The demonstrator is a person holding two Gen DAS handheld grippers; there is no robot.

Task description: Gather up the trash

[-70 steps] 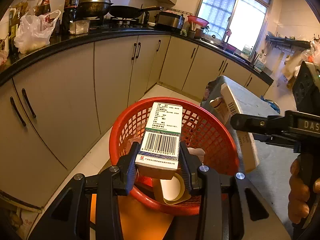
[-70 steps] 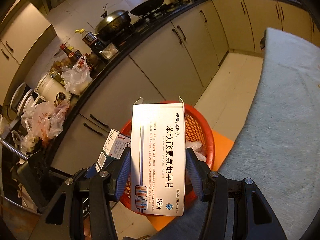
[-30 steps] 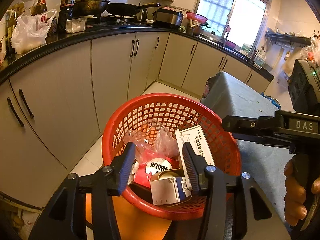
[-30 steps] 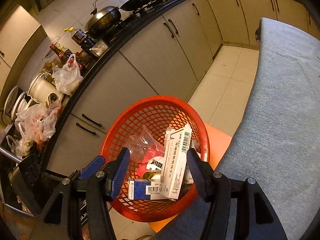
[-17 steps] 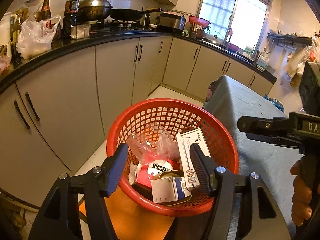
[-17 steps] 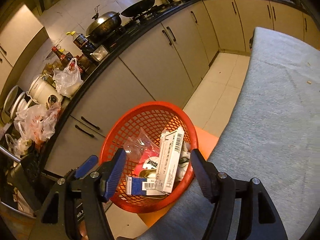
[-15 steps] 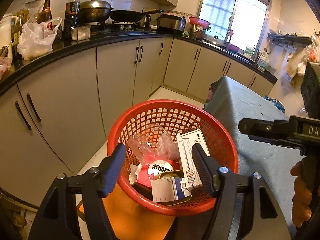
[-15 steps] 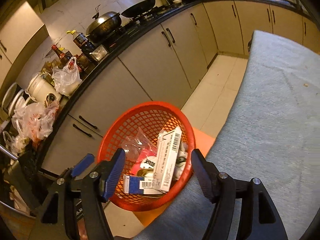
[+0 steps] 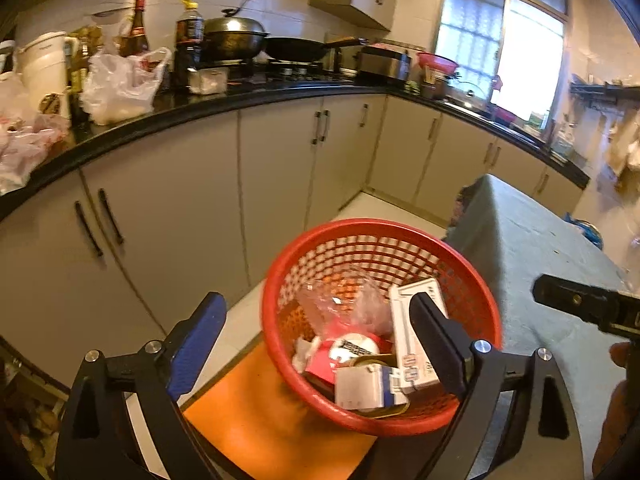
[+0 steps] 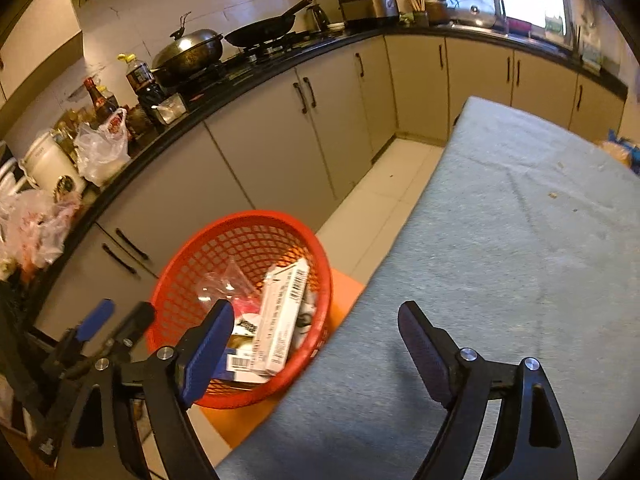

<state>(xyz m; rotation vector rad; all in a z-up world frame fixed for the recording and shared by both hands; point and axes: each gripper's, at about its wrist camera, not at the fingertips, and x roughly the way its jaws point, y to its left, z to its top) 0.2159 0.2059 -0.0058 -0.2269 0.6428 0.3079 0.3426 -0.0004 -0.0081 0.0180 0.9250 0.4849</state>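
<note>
Red basket [image 10: 256, 220] rim just beside table [image 10: 520, 240] edge, both claws opening, empty

Glossy red plastic mesh basket [image 9: 372, 232]; matt grey cloth tabletop [image 10: 520, 240]

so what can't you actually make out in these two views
- Bottom of the red basket: in both views the long white box, the small blue and white box and the clear plastic wrapper cover it.
- Print on the boxes: too small and blurred to read.
- Near end of the grey table: in the right wrist view the right claw, empty and opening, cuts it off.
- Person's hand: at the left wrist view's edge, mostly out of frame.
</note>
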